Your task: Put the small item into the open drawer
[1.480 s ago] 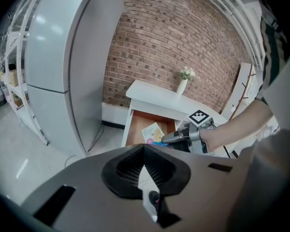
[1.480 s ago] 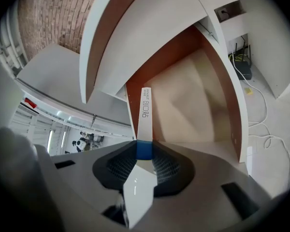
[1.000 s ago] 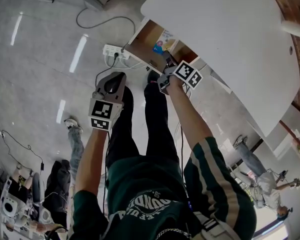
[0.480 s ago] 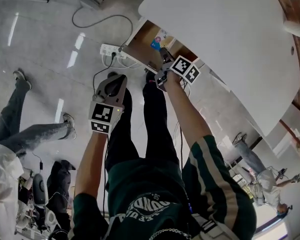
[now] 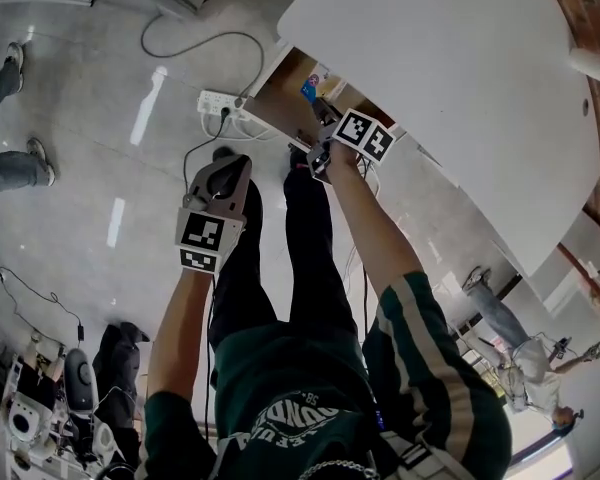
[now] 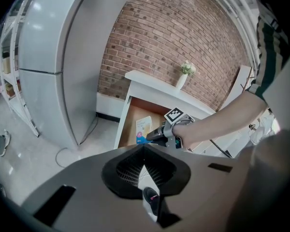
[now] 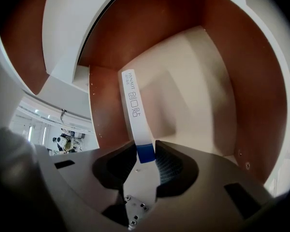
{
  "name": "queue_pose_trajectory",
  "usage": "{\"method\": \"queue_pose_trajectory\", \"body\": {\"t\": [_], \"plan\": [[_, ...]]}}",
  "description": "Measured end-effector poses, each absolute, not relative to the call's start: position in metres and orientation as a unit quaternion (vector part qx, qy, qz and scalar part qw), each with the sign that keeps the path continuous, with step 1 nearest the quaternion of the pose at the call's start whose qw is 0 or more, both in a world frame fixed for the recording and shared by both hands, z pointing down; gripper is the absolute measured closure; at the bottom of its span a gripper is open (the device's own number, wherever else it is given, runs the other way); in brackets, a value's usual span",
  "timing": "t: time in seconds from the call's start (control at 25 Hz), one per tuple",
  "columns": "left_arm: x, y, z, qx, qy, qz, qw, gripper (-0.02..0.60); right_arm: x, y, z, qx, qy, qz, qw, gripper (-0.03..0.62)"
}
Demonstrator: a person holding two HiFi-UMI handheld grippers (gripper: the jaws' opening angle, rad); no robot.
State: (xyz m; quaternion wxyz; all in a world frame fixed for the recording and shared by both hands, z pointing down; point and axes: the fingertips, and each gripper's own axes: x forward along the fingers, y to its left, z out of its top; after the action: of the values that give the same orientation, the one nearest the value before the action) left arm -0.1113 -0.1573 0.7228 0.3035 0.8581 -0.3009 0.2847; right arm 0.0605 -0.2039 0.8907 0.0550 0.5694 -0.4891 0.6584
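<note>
The small item is a flat white box with a blue end (image 7: 135,105). It stands on edge inside the open wooden drawer (image 7: 193,81), its blue end between the pads of my right gripper (image 7: 146,153), whose jaws are opening. In the head view the right gripper (image 5: 320,108) reaches over the drawer front (image 5: 280,93), with the box's blue end (image 5: 309,88) just past it. The left gripper view shows the box (image 6: 144,126) over the drawer (image 6: 126,124). My left gripper (image 5: 228,163) hangs shut and empty over the floor, left of the drawer.
The drawer sits under a white table top (image 5: 460,68) carrying a small vase with a plant (image 6: 185,74). A power strip (image 5: 220,101) and cables lie on the floor beside the drawer. A grey fridge (image 6: 63,57) stands left. A bystander's legs (image 5: 10,168) are at far left.
My right gripper has pushed a little further into the drawer with the box. A bystander has walked across the floor at left. The left gripper has barely moved.
</note>
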Motion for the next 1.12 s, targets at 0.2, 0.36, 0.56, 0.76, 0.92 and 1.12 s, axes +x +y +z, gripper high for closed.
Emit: {"method": "queue_pose_trajectory", "body": {"t": [0.2, 0.36, 0.56, 0.76, 0.92, 1.12], "plan": [[-0.112, -0.16, 0.729, 0.856, -0.303, 0.285, 0.308, 0.566, 0.06, -0.207, 0.9, 0.568, -0.491, 0.657, 0.07, 0.474], [-0.111, -0.16, 0.73, 0.854, -0.304, 0.286, 0.31, 0.566, 0.06, -0.204, 0.905, 0.563, -0.487, 0.661, 0.094, 0.471], [-0.107, -0.161, 0.738, 0.853, -0.302, 0.287, 0.314, 0.566, 0.063, -0.202, 0.914, 0.561, -0.484, 0.662, 0.111, 0.468], [-0.1, -0.157, 0.745, 0.854, -0.296, 0.288, 0.316, 0.566, 0.066, -0.202, 0.922, 0.559, -0.489, 0.658, 0.124, 0.455], [-0.099, -0.152, 0.746, 0.854, -0.292, 0.288, 0.319, 0.566, 0.07, -0.199, 0.926, 0.567, -0.486, 0.648, 0.147, 0.434], [-0.103, -0.149, 0.746, 0.853, -0.291, 0.29, 0.322, 0.566, 0.077, -0.195, 0.931, 0.583, -0.469, 0.634, 0.199, 0.418]]}}
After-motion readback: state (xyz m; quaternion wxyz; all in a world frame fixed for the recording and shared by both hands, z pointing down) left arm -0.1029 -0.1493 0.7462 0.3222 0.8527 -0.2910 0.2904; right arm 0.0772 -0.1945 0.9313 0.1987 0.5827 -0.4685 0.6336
